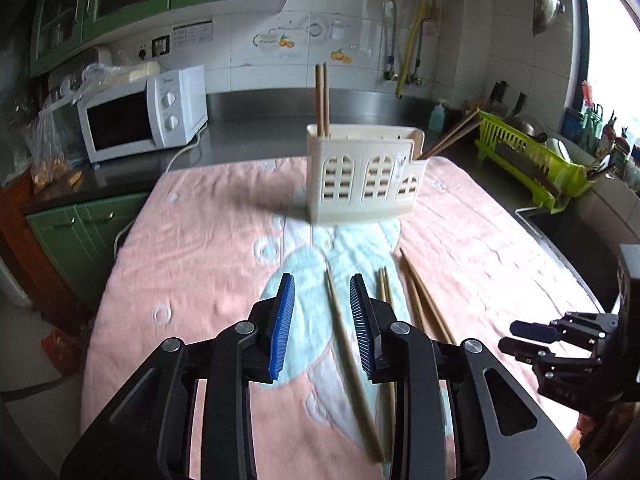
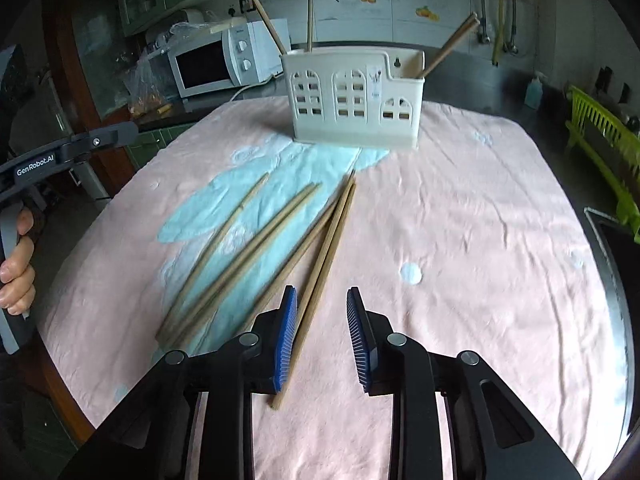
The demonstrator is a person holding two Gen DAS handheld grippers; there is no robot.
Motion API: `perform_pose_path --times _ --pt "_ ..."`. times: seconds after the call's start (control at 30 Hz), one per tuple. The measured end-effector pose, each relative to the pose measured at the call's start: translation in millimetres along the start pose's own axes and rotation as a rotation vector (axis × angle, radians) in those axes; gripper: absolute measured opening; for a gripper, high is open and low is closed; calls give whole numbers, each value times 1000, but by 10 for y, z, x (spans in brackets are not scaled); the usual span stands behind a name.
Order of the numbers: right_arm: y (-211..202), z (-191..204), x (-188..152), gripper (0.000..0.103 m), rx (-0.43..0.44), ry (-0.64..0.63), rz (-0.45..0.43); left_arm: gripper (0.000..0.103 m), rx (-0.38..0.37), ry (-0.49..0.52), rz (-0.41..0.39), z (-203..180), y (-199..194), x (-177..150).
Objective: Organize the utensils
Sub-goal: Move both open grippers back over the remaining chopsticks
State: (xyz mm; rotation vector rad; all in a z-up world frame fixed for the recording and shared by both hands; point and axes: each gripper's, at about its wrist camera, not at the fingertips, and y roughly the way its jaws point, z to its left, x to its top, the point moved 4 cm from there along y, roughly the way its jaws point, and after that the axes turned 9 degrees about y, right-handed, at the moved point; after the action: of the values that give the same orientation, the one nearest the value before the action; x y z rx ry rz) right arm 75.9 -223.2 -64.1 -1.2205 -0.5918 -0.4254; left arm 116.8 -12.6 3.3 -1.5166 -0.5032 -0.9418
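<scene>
Left wrist view: left tool (image 1: pixel 322 284) hangs low over the pink-and-blue towel (image 1: pixel 200 240) that covers the counter. Its blue pads stand apart at a narrow gap — one loose chopstick (image 1: pixel 348 356) lies on the towel in line with that gap, and neither pad presses on it. More chopsticks (image 1: pixel 424 304) lie just to its right. Cream utensil holder (image 1: pixel 360 176) stands upright farther back on the towel, with two chopsticks upright in its left compartment and two leaning out of its right end. White microwave (image 1: pixel 144 116) sits at the back left, a green dish rack (image 1: pixel 532 160) at the right.

Right wrist view: right tool (image 2: pixel 322 300) is likewise narrowly parted and empty — a pair of chopsticks (image 2: pixel 320 272) runs along its left pad; contact cannot be told. Three further sticks (image 2: pixel 240 248) fan out to the left. A hand (image 2: pixel 18 268) grips the other handle at the left edge. The holder (image 2: pixel 352 100) stands beyond, well apart from the loose sticks.
</scene>
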Motion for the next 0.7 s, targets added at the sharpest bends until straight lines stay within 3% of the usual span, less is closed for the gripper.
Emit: perform_pose_path --times 0.3,0.7 --pt "168 -114 -330 20 -16 94 28 32 -46 -59 96 10 188 -554" --pt "277 -61 -299 15 20 152 31 32 -83 -69 141 -162 323 -731"
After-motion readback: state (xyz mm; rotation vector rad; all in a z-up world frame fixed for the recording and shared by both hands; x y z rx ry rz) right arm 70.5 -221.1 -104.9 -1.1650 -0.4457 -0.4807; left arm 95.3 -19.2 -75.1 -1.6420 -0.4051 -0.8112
